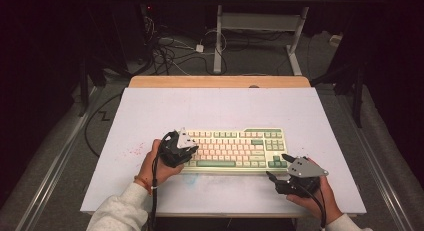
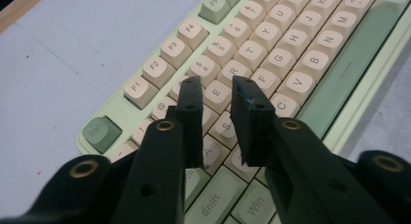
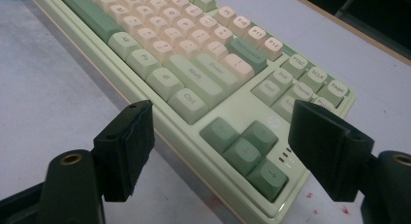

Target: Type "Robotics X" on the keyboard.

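A pale green keyboard (image 1: 235,148) with cream and green keys lies on the white tabletop (image 1: 220,106), near its front. My left gripper (image 1: 192,152) hovers over the keyboard's left end. In the left gripper view the left gripper (image 2: 216,83) has its jaws a narrow gap apart above the E and R keys of the keyboard (image 2: 291,49), with nothing between them. My right gripper (image 1: 277,166) stands at the keyboard's front right corner. In the right gripper view the right gripper (image 3: 220,107) is wide open, its jaws on either side of the arrow keys (image 3: 247,149), gripping nothing.
The white board rests on a wooden table whose far edge (image 1: 220,81) shows behind it. Beyond are desk legs (image 1: 218,38) and loose cables (image 1: 170,53) on the floor. Faint red specks (image 1: 135,152) mark the board left of the keyboard.
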